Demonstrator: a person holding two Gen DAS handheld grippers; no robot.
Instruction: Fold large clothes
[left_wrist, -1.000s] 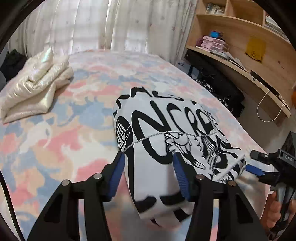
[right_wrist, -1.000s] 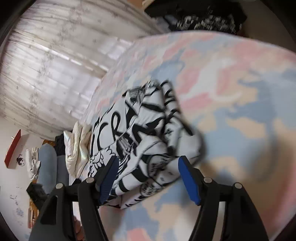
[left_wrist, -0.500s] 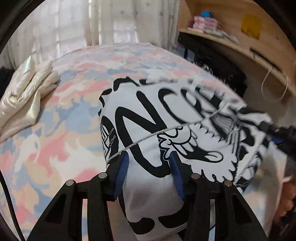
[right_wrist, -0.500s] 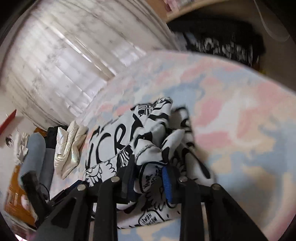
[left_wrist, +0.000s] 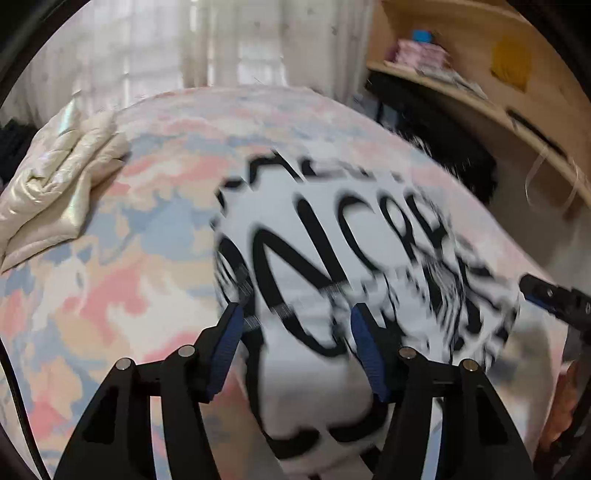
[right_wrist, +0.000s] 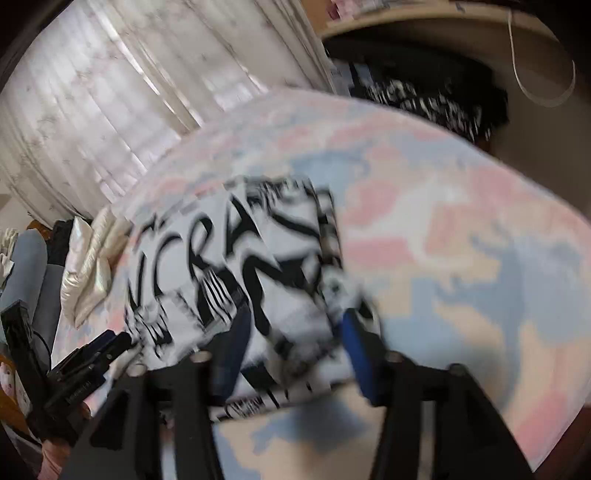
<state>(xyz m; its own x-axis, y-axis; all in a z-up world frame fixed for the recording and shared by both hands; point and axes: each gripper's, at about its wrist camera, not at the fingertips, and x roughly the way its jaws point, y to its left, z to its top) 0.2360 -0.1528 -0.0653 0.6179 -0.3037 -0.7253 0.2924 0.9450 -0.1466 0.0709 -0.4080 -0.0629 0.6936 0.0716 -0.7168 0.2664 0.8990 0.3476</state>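
I see a bed (left_wrist: 122, 280) covered in a pastel pink, blue and cream patchwork spread filling most of both views. Behind it, sheer white curtains (left_wrist: 207, 48) glow with daylight along the top of the frame. At upper right, curved wooden shelves (left_wrist: 491, 99) hold blurred pink boxes (left_wrist: 421, 55), with a dark heap (right_wrist: 436, 92) beneath them.

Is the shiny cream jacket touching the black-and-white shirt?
Apart. The left wrist view shows the cream jacket and the black-and-white shirt with a wide stretch of pastel bedcover between them.
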